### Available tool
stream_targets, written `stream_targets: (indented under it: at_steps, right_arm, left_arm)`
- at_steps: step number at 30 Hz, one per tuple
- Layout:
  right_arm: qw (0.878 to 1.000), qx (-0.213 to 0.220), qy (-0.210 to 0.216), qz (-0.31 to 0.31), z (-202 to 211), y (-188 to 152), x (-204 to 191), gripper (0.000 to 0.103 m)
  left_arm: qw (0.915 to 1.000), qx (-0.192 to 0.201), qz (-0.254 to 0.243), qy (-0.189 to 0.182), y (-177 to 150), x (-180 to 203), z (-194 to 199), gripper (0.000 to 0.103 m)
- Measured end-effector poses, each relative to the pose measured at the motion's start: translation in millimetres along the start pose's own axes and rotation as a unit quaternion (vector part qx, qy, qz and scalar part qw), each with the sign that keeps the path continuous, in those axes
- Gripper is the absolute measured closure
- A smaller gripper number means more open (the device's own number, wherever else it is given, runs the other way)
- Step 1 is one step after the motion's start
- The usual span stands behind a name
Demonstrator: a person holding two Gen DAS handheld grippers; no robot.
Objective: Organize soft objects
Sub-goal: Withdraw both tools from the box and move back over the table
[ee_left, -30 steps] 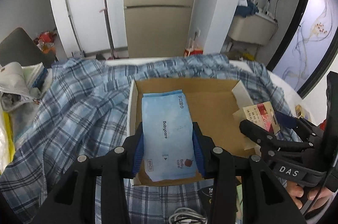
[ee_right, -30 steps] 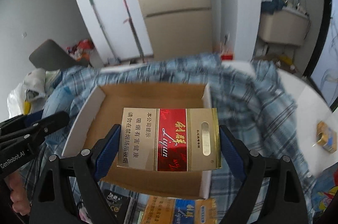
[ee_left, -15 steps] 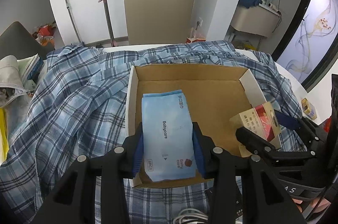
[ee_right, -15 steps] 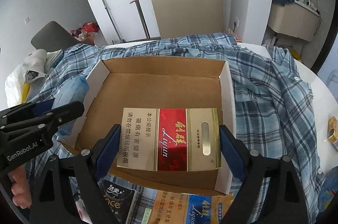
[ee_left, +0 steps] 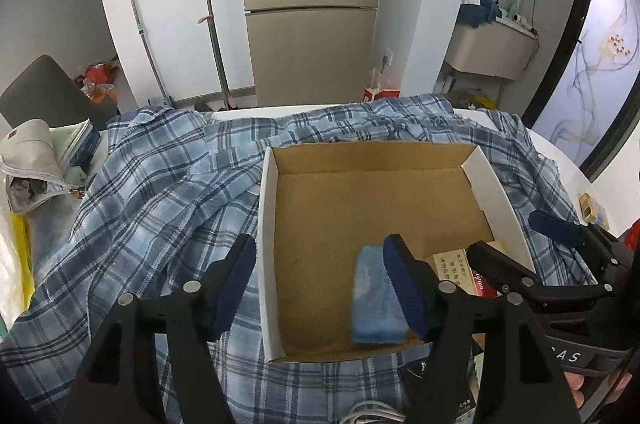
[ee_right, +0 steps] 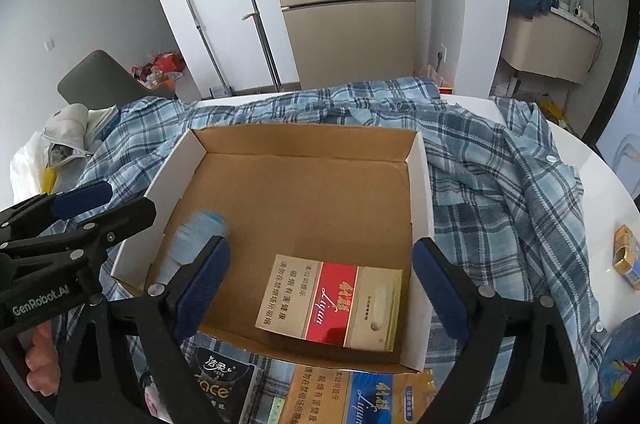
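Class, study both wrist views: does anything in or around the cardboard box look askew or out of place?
Yes. The cardboard box sits on a rumpled plaid shirt, not a bare surface. Inside it, the red-and-gold carton lies slightly skewed to the walls, and the blue pack appears motion-blurred.

A tall beige refrigerator (ee_left: pixel 311 4) with horizontal door seams stands against the far white wall. Two long-handled mops (ee_left: pixel 146 36) lean beside it to the left (one grey-handled, one pinkish). A dark grey chair back (ee_right: pixel 98 80) sits at the left, with a heap of red and orange bags (ee_right: pixel 160 68) on the floor behind it. At the far right, a beige washbasin counter (ee_left: pixel 494 50) carries a dark blue cloth (ee_left: pixel 480 14).
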State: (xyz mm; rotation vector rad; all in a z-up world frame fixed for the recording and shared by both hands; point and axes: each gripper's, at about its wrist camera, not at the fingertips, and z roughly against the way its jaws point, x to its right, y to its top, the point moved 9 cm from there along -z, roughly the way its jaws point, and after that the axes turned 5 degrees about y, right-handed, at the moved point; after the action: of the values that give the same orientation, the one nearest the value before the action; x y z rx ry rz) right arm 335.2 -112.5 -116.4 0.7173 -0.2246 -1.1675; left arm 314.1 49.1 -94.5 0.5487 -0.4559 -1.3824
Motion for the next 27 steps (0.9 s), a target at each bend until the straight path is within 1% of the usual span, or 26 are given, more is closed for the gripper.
stream_targets:
  at_steps: [3, 7, 10, 14, 19, 21, 22, 23, 25, 27]
  right_arm:
    - [1.0, 0.006, -0.003, 0.004, 5.1, 2.7, -1.3, 0.011]
    - [1.0, 0.024, -0.008, 0.004, 21.6, 10.1, -1.2, 0.011]
    - [0.999, 0.041, -0.014, 0.004, 40.1, 18.8, -0.7, 0.011]
    - [0.997, 0.066, -0.021, 0.015, 73.3, 28.0, -6.6, 0.011]
    - [0.994, 0.099, -0.027, 0.04, 117.9, 29.5, -19.5, 0.01]
    - [0.992, 0.115, -0.024, 0.043, 135.3, 28.1, -21.8, 0.007]
    - [0.991, 0.124, -0.024, 0.043, 144.5, 26.8, -22.5, 0.006]
    - [0.99, 0.133, -0.025, 0.042, 152.7, 25.4, -22.6, 0.006]
    - [0.988, 0.146, -0.027, 0.041, 164.8, 22.0, -21.9, 0.004]
    - [0.986, 0.157, -0.03, 0.038, 175.4, 16.3, -20.2, 0.0]
  left_arm:
    - [1.0, 0.009, 0.001, -0.001, 2.8, -0.5, 7.0, 0.035]
    - [0.9995, 0.032, -0.001, -0.001, 9.5, 2.3, 28.3, 0.035]
    - [0.9984, 0.055, 0.004, -0.008, 18.5, 4.1, 55.1, 0.035]
    - [0.9956, 0.093, 0.002, -0.005, 26.9, 8.3, 96.0, 0.035]
    - [0.9918, 0.127, -0.003, -0.012, 22.9, 13.7, 141.5, 0.034]
    - [0.9896, 0.143, -0.002, -0.017, 18.3, 14.2, 160.3, 0.034]
    - [0.9886, 0.149, -0.002, -0.018, 15.8, 14.7, 167.9, 0.031]
    - [0.987, 0.16, -0.003, -0.02, 12.5, 15.7, 177.6, 0.024]
    - [0.9827, 0.183, -0.005, -0.024, 6.4, 17.6, 194.5, 0.016]
    - [0.979, 0.202, -0.012, -0.022, -0.1, 18.8, 206.4, 0.016]
